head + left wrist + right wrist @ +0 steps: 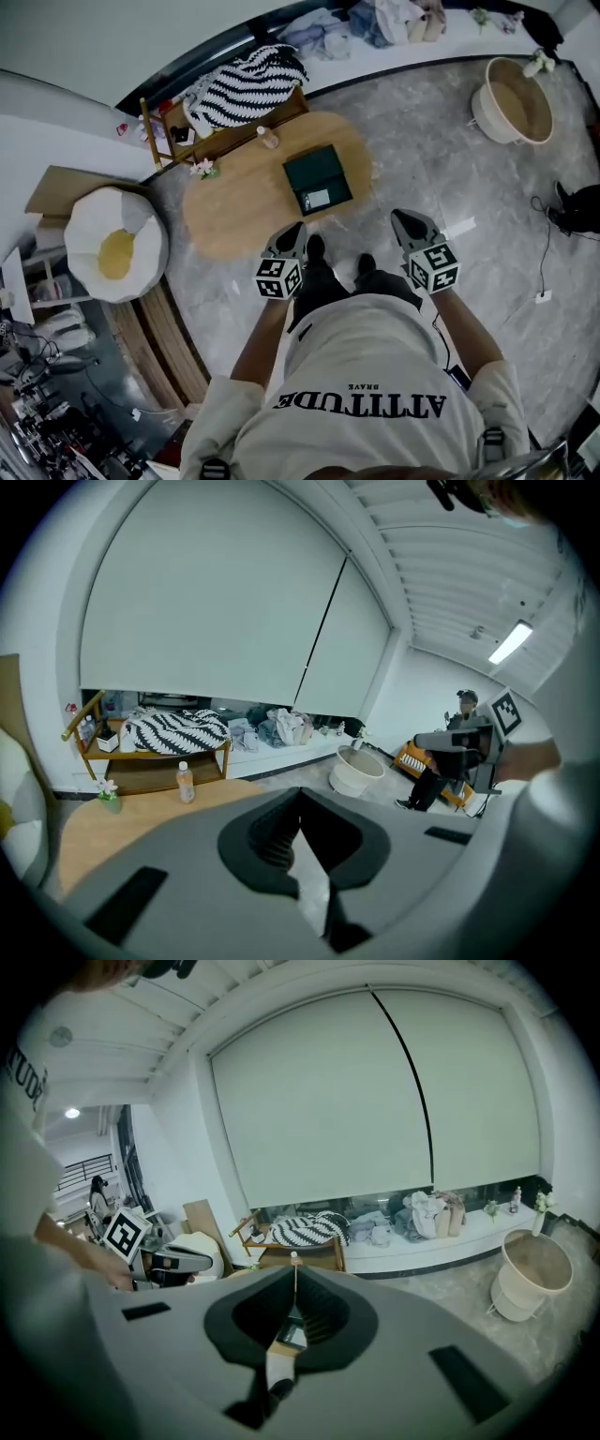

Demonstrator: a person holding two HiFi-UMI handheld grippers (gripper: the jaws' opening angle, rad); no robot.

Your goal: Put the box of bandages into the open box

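Two grippers here, and neither one has anything in it. The left gripper [292, 232] has its fingers pressed together; in its own view the tips meet with nothing between them. Same story for the right gripper [294, 1274]: its fingers are closed tip to tip, and you only get a peek of the table through the hollow behind them. In the head view both are held in front of the person, off the near edge of the oval wooden table [234, 211], left one at about 7 o'clock from the open box [318, 178] and right one at about 4 o'clock, neither touching it.

The dark green open box lies flat on the right half of the table. In its near half, at 6 o'clock, lies a small pale-faced pack that looks like the box of bandages [317, 198], so it's already inside.

Other stuff around:
- small bottle [269, 137] at 11 o'clock from the open box, near the table's far edge
- little flower pot [202, 169] at the table's 10 o'clock edge
- black-and-white striped cloth [248, 80] on a wooden rack behind the table
- fried-egg cushion [114, 246] at 9 o'clock of the table
- beige tub [514, 101] on the floor at 2 o'clock, well apart
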